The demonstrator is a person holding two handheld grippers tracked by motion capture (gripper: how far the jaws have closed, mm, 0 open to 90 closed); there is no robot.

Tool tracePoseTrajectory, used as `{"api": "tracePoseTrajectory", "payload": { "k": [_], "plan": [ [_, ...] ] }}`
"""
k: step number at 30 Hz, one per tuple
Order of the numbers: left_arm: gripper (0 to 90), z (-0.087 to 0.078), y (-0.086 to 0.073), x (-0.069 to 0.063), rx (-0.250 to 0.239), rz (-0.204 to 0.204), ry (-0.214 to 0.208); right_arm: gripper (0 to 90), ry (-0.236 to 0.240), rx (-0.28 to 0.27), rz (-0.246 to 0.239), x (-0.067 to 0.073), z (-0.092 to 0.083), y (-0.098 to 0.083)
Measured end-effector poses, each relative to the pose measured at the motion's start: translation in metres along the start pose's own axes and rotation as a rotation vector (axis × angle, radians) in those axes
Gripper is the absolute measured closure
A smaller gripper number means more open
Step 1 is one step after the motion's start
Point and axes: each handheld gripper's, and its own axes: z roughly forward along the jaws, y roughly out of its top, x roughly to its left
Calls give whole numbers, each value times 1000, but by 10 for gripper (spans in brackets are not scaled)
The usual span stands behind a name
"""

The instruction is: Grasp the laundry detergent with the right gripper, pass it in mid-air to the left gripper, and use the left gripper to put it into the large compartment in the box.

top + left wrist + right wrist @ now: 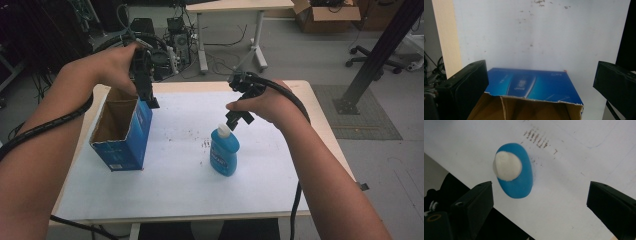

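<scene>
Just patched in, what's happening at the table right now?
A person works at a table covered with a white sheet, a gripper in each hand. The left gripper hangs open over the far rim of an open-topped blue cardboard box, its jaws wide apart and gripping nothing. The right gripper hovers open just above the white cap of an upright blue bottle, not yet closed on it. The bottle stands on the sheet to the right of the box, apart from it.

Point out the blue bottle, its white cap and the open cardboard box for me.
blue bottle point(224, 156): high view, on its front label.
white cap point(507, 165): right gripper view, on the cap's top.
cardboard box point(142, 123): high view, on its blue outer side.
</scene>
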Motion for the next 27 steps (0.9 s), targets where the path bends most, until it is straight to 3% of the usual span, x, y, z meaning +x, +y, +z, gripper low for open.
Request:
{"api": "tracePoseTrajectory", "payload": {
  "k": [12,23,27],
  "plan": [
    [2,11,-3,-29,-1,48,-37,71,16,-34,-19,4,-5,-26],
    [2,15,1,-56,4,91,-29,71,29,-41,-31,4,8,-42],
    [2,14,2,-67,4,113,-17,71,50,-82,-42,4,6,-49]
  ]
}}
